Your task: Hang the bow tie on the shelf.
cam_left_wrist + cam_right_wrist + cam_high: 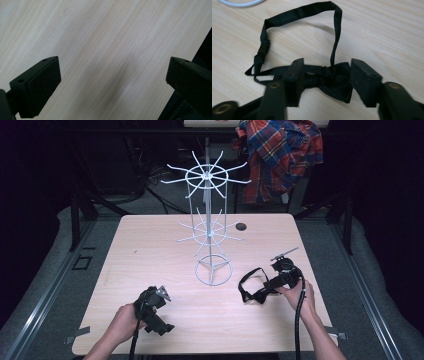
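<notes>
Item: black bow tie (329, 80) with looped neck strap (299, 15) and small metal adjuster on the strap's left run. Location: near right part of the desk (150, 245), flat on the pale wood, just right of the white wire stand's round base ring (214, 271). In the high view the strap loop (247, 282) lies toward the stand, the bow toward the right claw.

Right claw (325, 81): held in the person's right hand (300, 297), low over the desk, jaws straddling the bow. The left pad overlaps the bow's left wing at the knot; the right pad stands just beside the right wing's edge. Whether the pads press on the cloth cannot be told. Jaws partly drawn in, neither wide nor clenched.

Left claw (112, 82): held in the person's left hand (122, 322) at the near left of the desk, well apart from the bow tie. Jaws released and spread wide, bare wood grain between the pads, nothing held.

Other contents: white wire display stand (207, 210), upright at the desk's middle, two tiers of radiating hooks. Small dark round port (241, 226) in the desk's far right part. Red and blue plaid shirt (280, 155) draped beyond the far edge, right of the stand.
</notes>
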Demonstrator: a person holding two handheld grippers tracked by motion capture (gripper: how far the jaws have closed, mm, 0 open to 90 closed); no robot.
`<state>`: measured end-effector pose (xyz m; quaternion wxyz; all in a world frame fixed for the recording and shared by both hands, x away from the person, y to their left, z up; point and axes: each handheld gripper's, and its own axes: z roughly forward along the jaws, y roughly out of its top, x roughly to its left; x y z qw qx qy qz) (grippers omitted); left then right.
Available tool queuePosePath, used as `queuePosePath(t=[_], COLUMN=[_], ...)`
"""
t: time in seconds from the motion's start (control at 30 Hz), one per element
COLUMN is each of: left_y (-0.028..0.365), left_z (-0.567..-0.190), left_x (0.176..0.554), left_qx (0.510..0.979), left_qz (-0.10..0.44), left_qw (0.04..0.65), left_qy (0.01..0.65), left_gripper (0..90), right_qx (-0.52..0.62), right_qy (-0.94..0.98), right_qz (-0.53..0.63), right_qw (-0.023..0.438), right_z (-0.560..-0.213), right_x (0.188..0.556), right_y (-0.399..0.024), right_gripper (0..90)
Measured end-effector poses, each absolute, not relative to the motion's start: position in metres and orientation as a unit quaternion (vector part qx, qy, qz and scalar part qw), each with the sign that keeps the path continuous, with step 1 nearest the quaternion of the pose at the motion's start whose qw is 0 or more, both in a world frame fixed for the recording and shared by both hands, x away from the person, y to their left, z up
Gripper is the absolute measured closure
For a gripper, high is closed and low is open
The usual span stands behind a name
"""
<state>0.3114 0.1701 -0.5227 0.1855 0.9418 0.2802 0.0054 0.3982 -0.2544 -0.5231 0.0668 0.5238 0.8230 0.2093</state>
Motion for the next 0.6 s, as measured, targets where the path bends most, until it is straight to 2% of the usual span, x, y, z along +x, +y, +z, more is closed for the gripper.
queuePosePath(t=[0.07, 0.17, 0.3, 0.33, 0.4, 0.47, 0.6], left_y=[0.1702, 0.1696, 0.1697, 0.1698, 0.1699, 0.1700, 0.1707], left_z=[-0.5226, -0.5228, -0.5235, -0.5241, -0.5240, -0.5236, -0.5235], left_x=[0.3117, 0.3111, 0.3112, 0.3116, 0.3116, 0.3112, 0.3112], left_qx=[0.942, 0.943, 0.943, 0.944, 0.944, 0.944, 0.944], left_qz=[0.004, 0.005, 0.007, 0.007, 0.008, 0.008, 0.008], left_qw=[0.184, 0.181, 0.175, 0.172, 0.172, 0.173, 0.173], left_qy=[0.280, 0.279, 0.281, 0.283, 0.282, 0.281, 0.281], left_gripper=[0.0, 0.1, 0.2, 0.2, 0.2, 0.2, 0.2], right_qx=[0.522, 0.526, 0.527, 0.533, 0.532, 0.526, 0.521], right_qy=[0.824, 0.824, 0.825, 0.822, 0.823, 0.829, 0.830], right_qz=[0.209, 0.198, 0.188, 0.184, 0.182, 0.172, 0.175], right_qw=[0.068, 0.072, 0.075, 0.079, 0.078, 0.084, 0.093], right_z=[-0.5235, -0.5246, -0.5268, -0.5282, -0.5284, -0.5286, -0.5285], right_x=[0.3999, 0.4043, 0.4068, 0.4074, 0.4077, 0.4076, 0.4065], right_y=[-0.2539, -0.2496, -0.2474, -0.2473, -0.2475, -0.2482, -0.2470], right_gripper=[49.7, 59.7, 66.2, 72.8, 76.0, 84.2, 88.5])
